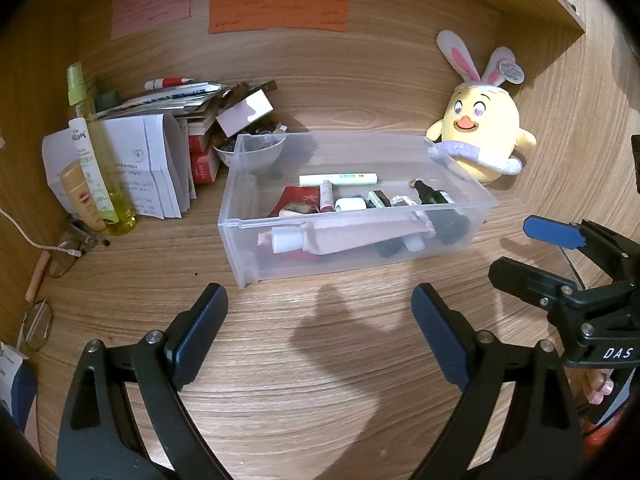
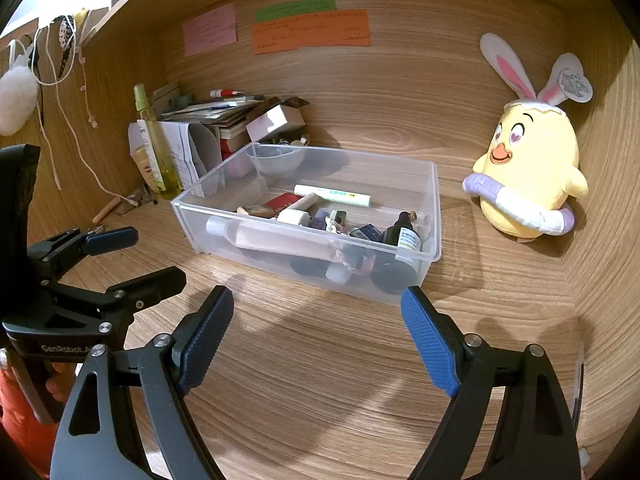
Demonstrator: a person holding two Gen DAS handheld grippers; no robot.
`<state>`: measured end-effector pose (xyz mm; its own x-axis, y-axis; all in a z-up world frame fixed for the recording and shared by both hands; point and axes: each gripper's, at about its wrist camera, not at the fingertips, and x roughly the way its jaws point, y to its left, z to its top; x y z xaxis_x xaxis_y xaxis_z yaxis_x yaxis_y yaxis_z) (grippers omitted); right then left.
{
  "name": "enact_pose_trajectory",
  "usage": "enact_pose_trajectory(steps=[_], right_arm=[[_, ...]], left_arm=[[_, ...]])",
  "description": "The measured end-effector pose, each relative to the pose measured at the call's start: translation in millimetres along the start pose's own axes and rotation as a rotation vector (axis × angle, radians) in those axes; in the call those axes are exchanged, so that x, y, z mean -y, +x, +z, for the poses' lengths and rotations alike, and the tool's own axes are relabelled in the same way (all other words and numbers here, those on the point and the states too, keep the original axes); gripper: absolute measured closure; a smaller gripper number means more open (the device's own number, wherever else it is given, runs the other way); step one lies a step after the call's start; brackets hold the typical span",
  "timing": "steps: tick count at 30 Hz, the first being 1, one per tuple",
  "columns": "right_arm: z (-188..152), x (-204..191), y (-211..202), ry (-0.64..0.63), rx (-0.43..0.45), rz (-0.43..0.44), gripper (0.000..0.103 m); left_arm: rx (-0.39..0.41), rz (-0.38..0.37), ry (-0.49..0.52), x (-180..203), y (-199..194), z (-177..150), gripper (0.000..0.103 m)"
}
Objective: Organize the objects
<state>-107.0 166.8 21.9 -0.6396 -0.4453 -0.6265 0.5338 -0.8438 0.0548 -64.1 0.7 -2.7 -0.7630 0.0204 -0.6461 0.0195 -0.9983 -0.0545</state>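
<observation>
The left gripper (image 1: pixel 320 312) is held with its fingers wide apart and nothing between them; only bare wooden desk (image 1: pixel 320 400) is seen in the gap. The right gripper (image 2: pixel 318 312) is likewise spread open and empty. A clear plastic bin (image 1: pixel 460 206) is set on the desk just beyond the fingertips of both grippers, apart from them; in the right wrist view its near corner is seen close to the right finger's blue pad (image 2: pixel 430 344). Inside the bin, small items are piled: a long pink tube (image 1: pixel 352 236) along the near wall, a pale green-white tube (image 1: pixel 338 179) toward the far wall, and a dark dropper bottle (image 2: pixel 406 234) at the right end. Beyond the bin to the left, a yellow spray bottle (image 1: pixel 100 152) and a stack of papers and boxes (image 1: pixel 180 120) are seen. A yellow chick plush with rabbit ears (image 2: pixel 532 176) is propped beyond and to the right of the fingers
</observation>
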Motion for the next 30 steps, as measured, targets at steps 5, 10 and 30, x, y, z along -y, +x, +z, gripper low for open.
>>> enact_pose_trajectory(steps=[5, 10, 30], right_arm=[[-0.5, 0.2, 0.1, 0.000, -0.001, -0.001, 0.019], [-0.9, 0.5, 0.2, 0.000, -0.001, 0.000, 0.019], [-2.5, 4.1, -1.2, 0.012, -0.001, -0.003, 0.019]], left_arm=[[-0.002, -0.001, 0.000, 0.2, 0.1, 0.3, 0.009], [-0.009, -0.005, -0.004, 0.0, 1.4, 0.4, 0.009], [-0.003, -0.028, 0.012, 4.2, -0.3, 1.3, 0.009]])
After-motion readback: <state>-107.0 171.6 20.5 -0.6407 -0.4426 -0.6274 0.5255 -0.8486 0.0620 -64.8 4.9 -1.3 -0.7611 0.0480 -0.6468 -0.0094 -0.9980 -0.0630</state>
